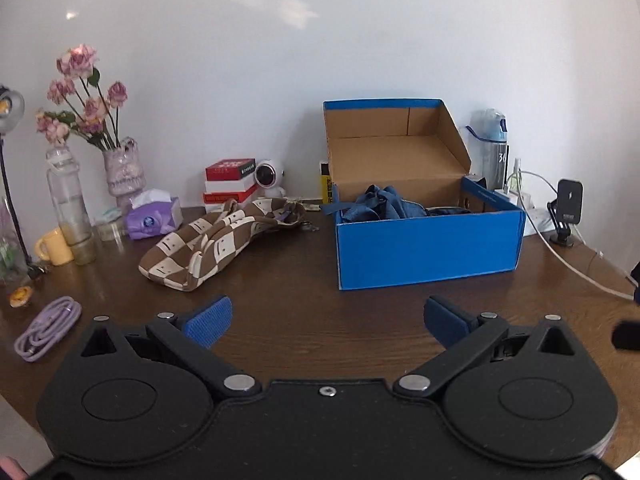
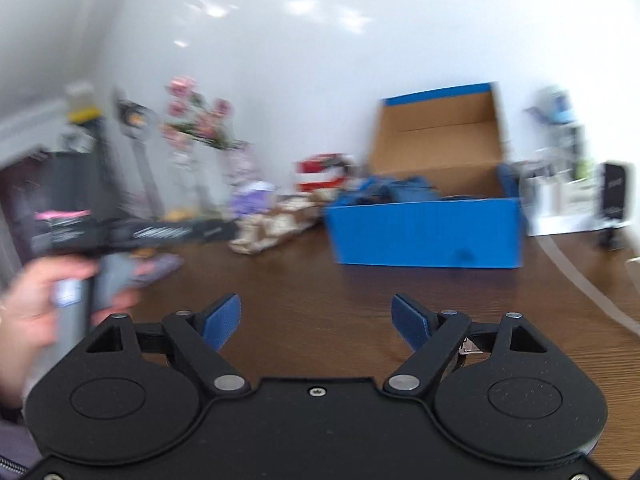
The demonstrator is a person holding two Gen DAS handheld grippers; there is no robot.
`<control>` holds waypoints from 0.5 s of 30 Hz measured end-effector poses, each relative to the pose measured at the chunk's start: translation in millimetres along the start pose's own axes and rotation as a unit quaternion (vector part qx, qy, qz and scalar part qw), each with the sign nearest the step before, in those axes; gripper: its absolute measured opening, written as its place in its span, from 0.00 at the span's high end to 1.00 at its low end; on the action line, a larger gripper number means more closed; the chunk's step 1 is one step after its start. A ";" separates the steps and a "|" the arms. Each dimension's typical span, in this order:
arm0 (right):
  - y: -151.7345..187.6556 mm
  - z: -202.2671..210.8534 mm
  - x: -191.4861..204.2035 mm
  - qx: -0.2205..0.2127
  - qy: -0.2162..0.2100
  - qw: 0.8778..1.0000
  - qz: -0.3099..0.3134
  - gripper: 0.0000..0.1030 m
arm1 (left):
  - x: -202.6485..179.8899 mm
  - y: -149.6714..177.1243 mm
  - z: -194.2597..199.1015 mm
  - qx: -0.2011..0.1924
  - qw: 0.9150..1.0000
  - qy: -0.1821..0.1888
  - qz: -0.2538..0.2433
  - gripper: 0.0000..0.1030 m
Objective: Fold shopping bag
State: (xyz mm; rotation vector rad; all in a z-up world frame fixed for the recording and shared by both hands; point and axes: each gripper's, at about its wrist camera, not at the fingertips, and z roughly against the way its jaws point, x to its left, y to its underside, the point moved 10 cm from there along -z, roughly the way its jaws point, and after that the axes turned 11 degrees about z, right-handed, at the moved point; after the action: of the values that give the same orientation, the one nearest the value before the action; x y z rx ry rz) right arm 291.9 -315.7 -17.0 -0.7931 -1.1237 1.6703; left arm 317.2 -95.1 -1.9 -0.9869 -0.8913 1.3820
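Observation:
A brown and cream checkered cloth bag [image 1: 208, 240] lies crumpled on the dark wooden table [image 1: 304, 320], left of centre; the right wrist view shows the bag [image 2: 272, 228] only as a blur. My left gripper [image 1: 326, 320] hovers over bare table in front of it, open, with nothing between its blue pads. My right gripper [image 2: 318, 320] is also open and empty, over the table's near part. A hand [image 2: 28, 312] holds the left gripper's handle at that view's left edge.
An open blue shoebox [image 1: 428, 248] holding crumpled denim cloth [image 1: 384, 204] stands right of the bag. A flower vase [image 1: 124, 168], bottle, yellow mug [image 1: 54, 246] and tissue pack [image 1: 154, 220] line the back left. A purple cable [image 1: 48, 328] lies near left; a white cable [image 1: 572, 264] runs at the right.

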 end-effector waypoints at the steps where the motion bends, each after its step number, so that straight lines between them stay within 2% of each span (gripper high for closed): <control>1: 3.6 -0.1 -6.2 0.009 0.051 0.999 -0.008 0.17 | -2.9 6.0 10.2 -0.006 1.000 0.001 -0.002 0.00; 4: 12.7 2.7 -0.4 0.013 0.098 0.995 -0.002 0.17 | -4.8 17.2 34.7 -0.014 1.000 -0.003 -0.008 0.00; 6: 18.6 9.0 11.8 0.008 0.117 0.993 0.017 0.17 | 0.4 21.9 43.9 0.000 1.000 0.003 0.012 0.00; 9: 27.1 22.9 29.8 0.011 0.130 0.991 0.035 0.17 | 10.4 31.3 60.7 0.028 0.998 0.005 0.052 0.00; 12: 33.0 37.3 42.2 0.009 0.140 0.990 0.029 0.15 | 14.3 40.1 75.8 0.025 0.998 0.011 0.050 0.00; 15: 40.7 54.9 60.3 0.003 0.128 0.992 0.016 0.15 | 18.4 50.7 92.9 0.016 0.999 0.008 0.041 0.00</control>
State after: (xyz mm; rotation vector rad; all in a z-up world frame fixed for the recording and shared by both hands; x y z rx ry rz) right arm 209.0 -282.4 -35.0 -0.9943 -0.9303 1.5468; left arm 212.6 -76.0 -17.2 -1.0180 -0.8216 1.4510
